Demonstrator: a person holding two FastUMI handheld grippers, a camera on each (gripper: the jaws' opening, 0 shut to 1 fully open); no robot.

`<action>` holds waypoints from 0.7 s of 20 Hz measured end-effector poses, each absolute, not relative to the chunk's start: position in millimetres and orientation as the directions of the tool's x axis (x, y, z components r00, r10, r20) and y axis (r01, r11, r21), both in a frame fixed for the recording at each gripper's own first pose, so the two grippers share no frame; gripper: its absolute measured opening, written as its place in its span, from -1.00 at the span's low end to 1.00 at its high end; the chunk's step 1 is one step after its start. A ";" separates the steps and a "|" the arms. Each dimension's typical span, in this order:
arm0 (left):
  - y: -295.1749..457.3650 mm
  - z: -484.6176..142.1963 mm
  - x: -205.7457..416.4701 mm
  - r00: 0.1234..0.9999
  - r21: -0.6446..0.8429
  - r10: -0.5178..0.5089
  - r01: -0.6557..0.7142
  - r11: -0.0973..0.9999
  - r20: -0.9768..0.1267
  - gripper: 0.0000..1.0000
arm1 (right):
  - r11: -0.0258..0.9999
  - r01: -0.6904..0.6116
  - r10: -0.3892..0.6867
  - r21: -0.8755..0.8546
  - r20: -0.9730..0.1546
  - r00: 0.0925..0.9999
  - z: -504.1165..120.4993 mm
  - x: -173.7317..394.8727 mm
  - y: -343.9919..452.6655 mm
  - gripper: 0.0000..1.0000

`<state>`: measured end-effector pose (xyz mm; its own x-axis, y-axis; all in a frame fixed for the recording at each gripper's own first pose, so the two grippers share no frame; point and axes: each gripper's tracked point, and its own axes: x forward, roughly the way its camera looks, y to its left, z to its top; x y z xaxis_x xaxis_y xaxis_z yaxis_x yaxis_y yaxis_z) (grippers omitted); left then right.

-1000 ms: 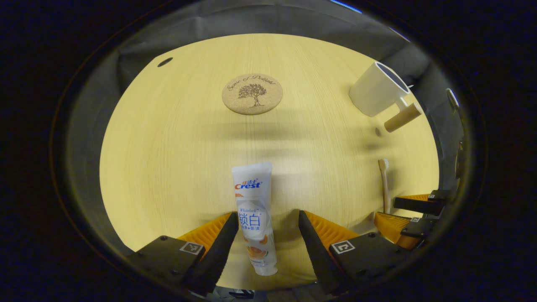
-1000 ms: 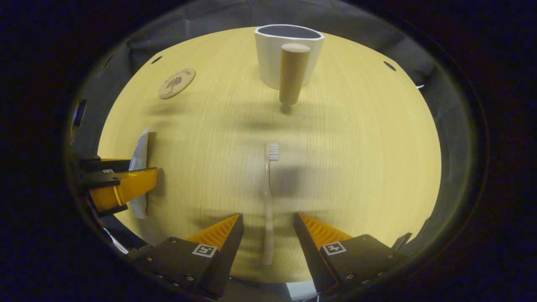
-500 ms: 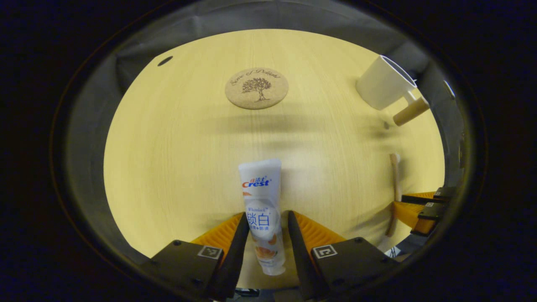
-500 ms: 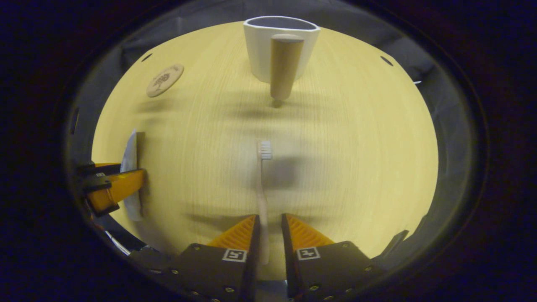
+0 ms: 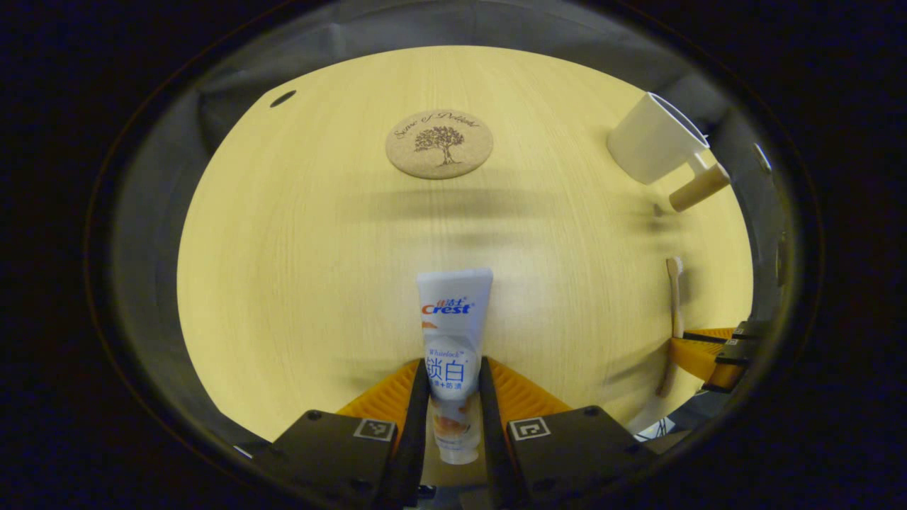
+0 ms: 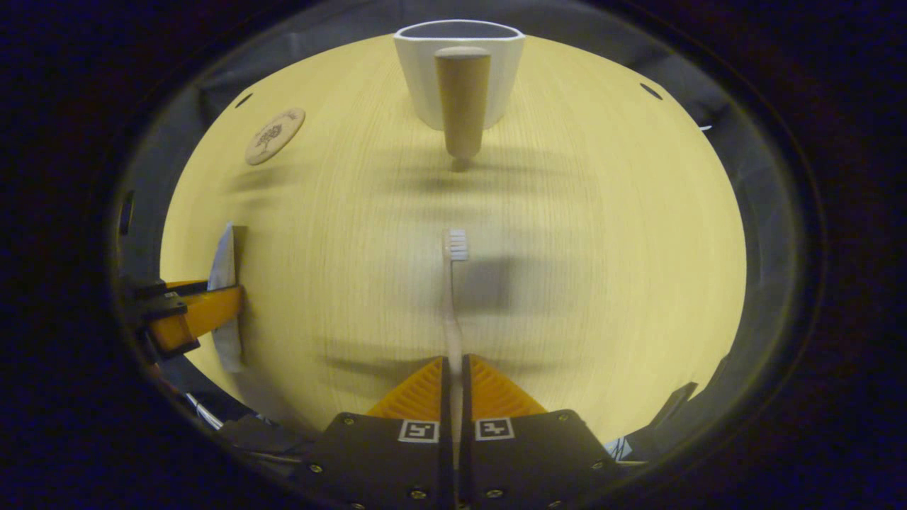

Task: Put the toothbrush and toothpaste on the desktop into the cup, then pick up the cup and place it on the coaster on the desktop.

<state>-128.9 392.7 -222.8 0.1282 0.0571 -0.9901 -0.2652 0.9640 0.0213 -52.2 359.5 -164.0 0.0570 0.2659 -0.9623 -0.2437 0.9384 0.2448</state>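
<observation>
In the left gripper view my left gripper (image 5: pixel 453 368) is shut on the white toothpaste tube (image 5: pixel 453 319), which points away from me over the wooden desktop (image 5: pixel 305 248). The round cork coaster (image 5: pixel 439 144) lies farther ahead, and the white cup (image 5: pixel 655 138) with a wooden handle stands at the right. In the right gripper view my right gripper (image 6: pixel 453 365) is shut on the handle of the toothbrush (image 6: pixel 453 283), bristle head forward. The cup (image 6: pixel 459 67) stands straight ahead with its handle (image 6: pixel 462 99) facing me. The left gripper (image 6: pixel 198 315) holds the toothpaste tube (image 6: pixel 225 297) at the left edge.
The coaster (image 6: pixel 275 136) lies at the far left of the desktop (image 6: pixel 602 248) in the right gripper view. Small dark holes (image 5: pixel 283 98) mark the desktop's far corners. The right gripper (image 5: pixel 708 350) with the toothbrush (image 5: pixel 673 297) shows at the right edge of the left gripper view.
Both grippers have closed: the left one on the toothpaste tube, the right one on the toothbrush handle. Both were open a second ago.
</observation>
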 end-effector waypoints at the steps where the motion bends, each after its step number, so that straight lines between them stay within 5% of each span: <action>1: 392.2 -225.1 -129.0 0.127 0.022 0.057 -0.262 0.965 -0.990 -0.19 | 0.936 -0.242 0.273 0.255 -0.961 0.046 -162.2 -54.3 358.8 -0.90; 14: 391.1 -214.3 -127.6 0.189 0.000 0.058 -0.290 0.957 -0.980 -0.36 | 0.923 -0.238 0.339 0.303 -0.932 0.131 -143.0 -49.7 362.1 -0.91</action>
<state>-127.6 391.1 -214.3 0.1892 0.0576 -0.9803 -0.2899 0.9571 0.0003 -49.7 362.1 -143.0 0.1309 0.3392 -0.9316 -0.2379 0.9229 0.3026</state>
